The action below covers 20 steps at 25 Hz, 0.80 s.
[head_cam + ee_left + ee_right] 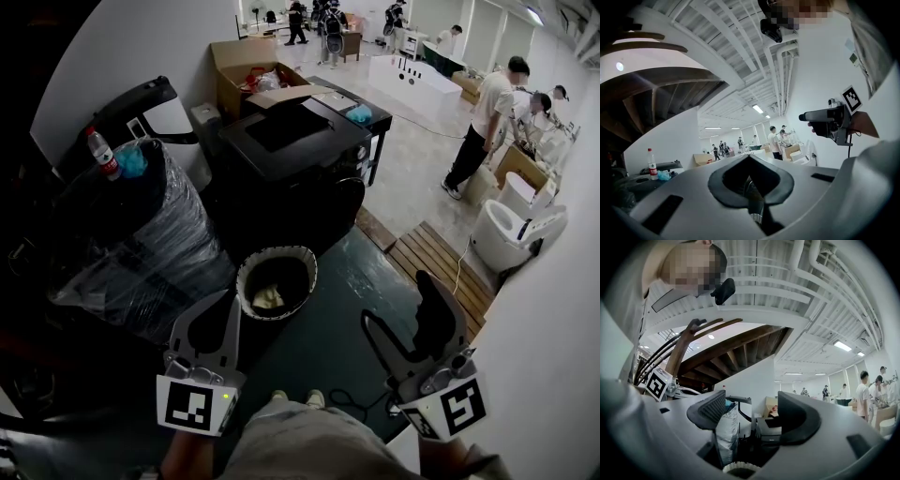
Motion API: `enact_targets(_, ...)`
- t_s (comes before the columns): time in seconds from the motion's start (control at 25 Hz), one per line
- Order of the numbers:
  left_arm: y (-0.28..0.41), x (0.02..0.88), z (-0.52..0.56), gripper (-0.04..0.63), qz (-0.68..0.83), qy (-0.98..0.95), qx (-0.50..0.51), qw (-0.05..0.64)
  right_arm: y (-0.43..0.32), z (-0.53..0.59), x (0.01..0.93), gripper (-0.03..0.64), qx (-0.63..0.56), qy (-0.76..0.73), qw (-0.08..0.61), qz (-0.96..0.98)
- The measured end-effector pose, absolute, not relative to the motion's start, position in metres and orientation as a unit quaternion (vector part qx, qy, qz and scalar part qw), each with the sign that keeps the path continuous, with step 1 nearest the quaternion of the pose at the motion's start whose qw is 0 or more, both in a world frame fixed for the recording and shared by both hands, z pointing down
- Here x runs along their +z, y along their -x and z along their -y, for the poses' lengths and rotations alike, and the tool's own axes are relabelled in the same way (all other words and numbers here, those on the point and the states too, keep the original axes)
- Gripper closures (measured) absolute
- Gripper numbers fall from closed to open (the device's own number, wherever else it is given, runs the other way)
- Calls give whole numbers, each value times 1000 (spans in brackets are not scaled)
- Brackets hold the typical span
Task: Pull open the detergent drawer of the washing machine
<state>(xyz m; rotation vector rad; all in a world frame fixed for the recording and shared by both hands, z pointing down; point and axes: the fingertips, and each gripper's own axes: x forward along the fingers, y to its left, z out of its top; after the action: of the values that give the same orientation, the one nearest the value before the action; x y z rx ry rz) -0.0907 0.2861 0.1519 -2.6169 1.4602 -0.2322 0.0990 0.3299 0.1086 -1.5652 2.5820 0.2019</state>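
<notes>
The black washing machine (291, 155) stands beyond a woven basket in the head view, and its front shows small between the right jaws (771, 427). I cannot make out its detergent drawer. My left gripper (230, 305) is low at the left, well short of the machine, shut with nothing in it; its pads meet (750, 157). My right gripper (396, 298) is held at the lower right, jaws open and empty (752, 411). Each gripper shows in the other's view: the right gripper (825, 121) and the left gripper's marker cube (658, 383).
A woven basket (277, 281) sits on the dark floor mat (337, 328) in front of the machine. A plastic-wrapped bundle (141, 225) with a bottle (101, 153) on top stands at the left. Wooden decking (436, 267), a white toilet (516, 230) and people (487, 122) are at the right.
</notes>
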Motion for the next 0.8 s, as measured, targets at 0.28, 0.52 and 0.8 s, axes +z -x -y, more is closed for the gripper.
enact_targets(0.28,90,162,-274,580,-503,858,-82,68,-111,-310,133,282,21,507,67,-859)
enact_targets(0.52,92,170,-251,580,-510,853,-81,73,-113,-281,155,281,-36,498,85,-862)
enact_targets(0.8,91,183,-213,580,-507,854,-80,81,-116,-235,179,281,-107,492,121,-855)
